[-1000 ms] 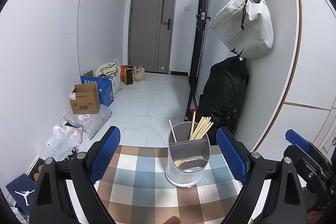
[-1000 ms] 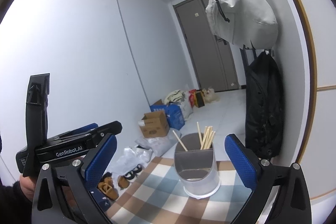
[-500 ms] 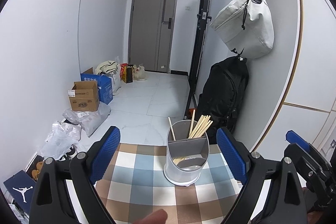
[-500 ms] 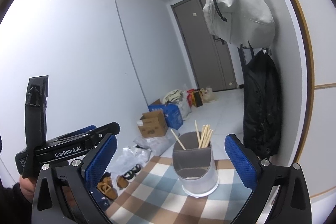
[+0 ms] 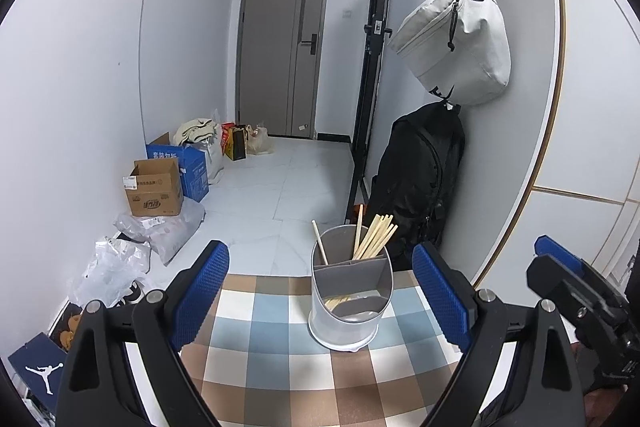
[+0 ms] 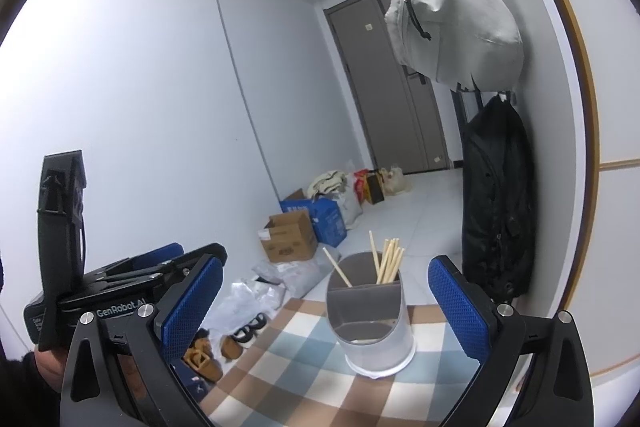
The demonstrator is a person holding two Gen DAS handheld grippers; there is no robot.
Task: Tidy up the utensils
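A grey divided utensil holder [image 5: 350, 303] [image 6: 372, 323] stands upright on a checked tablecloth [image 5: 280, 367] [image 6: 304, 367], near its far edge. Wooden chopsticks [image 5: 374, 237] [image 6: 388, 263] lean in its rear compartment, and a single stick [image 5: 320, 243] stands apart at the left. My left gripper [image 5: 320, 291] hangs open in front of the holder with nothing between its blue pads. My right gripper [image 6: 326, 307] is also open and empty, just short of the holder. In the right wrist view a hand [image 6: 44, 363] holds the left gripper's body [image 6: 120, 291].
Beyond the table's far edge lie a tiled floor, cardboard boxes [image 5: 154, 189], plastic bags [image 5: 160, 231] and shoes [image 6: 208, 355]. A black backpack [image 5: 416, 179] and a pale bag [image 5: 456, 39] hang on the right wall. A grey door [image 5: 284, 47] closes the hallway.
A fingertip that showed at the bottom edge of the left wrist view is gone. Both grippers and the holder stay where they were.
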